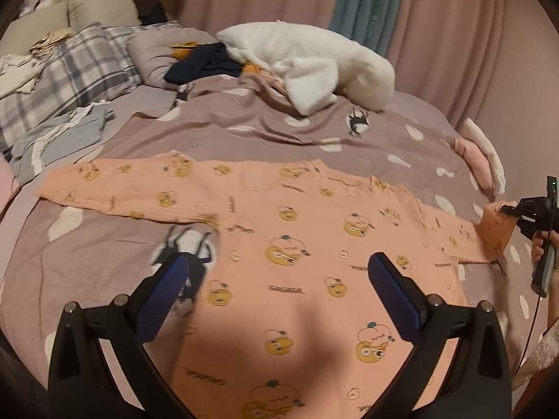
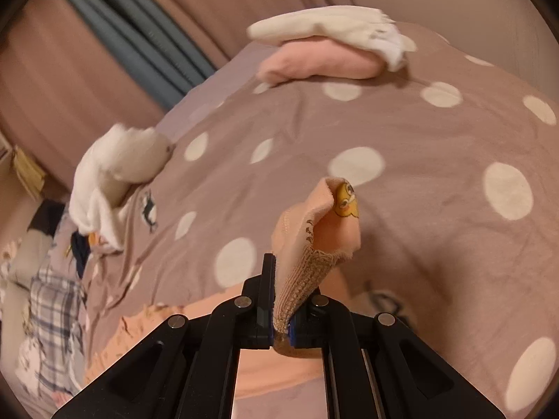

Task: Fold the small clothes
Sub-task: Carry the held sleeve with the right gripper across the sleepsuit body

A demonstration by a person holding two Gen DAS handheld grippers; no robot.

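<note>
A peach long-sleeved top [image 1: 300, 244] printed with yellow cartoon faces lies spread flat on a bed [image 1: 87, 255] covered in a mauve spread with white spots. It fills the centre and lower part of the left wrist view, one sleeve stretched toward the left of the frame and the other toward the right.

The left gripper [image 1: 277, 279] hovers over the body of the top with its jaws released and wide apart, the blue pads [image 1: 173, 279] holding nothing.

At the right edge of that view the right gripper [image 1: 506, 211] grasps the cuff of the right-hand sleeve and lifts it off the spread. In the right wrist view the same gripper [image 2: 281, 331] has its jaws clenched on the ribbed cuff [image 2: 307, 279], which stands up between them and curls over at the top.

A white plush toy [image 1: 314, 66] lies at the upper centre of the left wrist view, with a dark navy garment [image 1: 206, 64] just to its left and plaid pillows [image 1: 77, 73] at the upper left. A folded pink and white stack [image 2: 332, 49] sits at the top of the right wrist view, well apart from the cuff. Pink curtains [image 1: 436, 17] hang behind the bed.
</note>
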